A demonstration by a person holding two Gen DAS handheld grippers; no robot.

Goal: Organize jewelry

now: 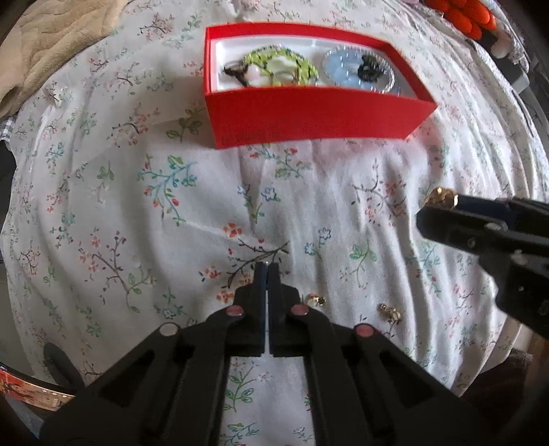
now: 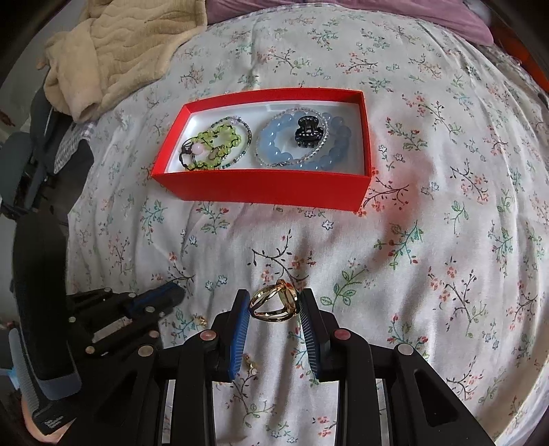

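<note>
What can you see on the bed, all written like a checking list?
Surface: floral bedsheet, wrinkled.
Job's things: red box holds green bead bracelet, blue bead bracelet and dark hair claw. Gold ring is between the right jaws. Two small gold earrings lie loose on the sheet.
Clutter: beige blanket at the far left corner; orange thing, unclear.
Grippers: left gripper jaws shut, nothing between them; right gripper shut on the ring.
Cables: nothing seen.
Surroundings: purple fabric beyond the sheet; dark chair-like shape at left.
</note>
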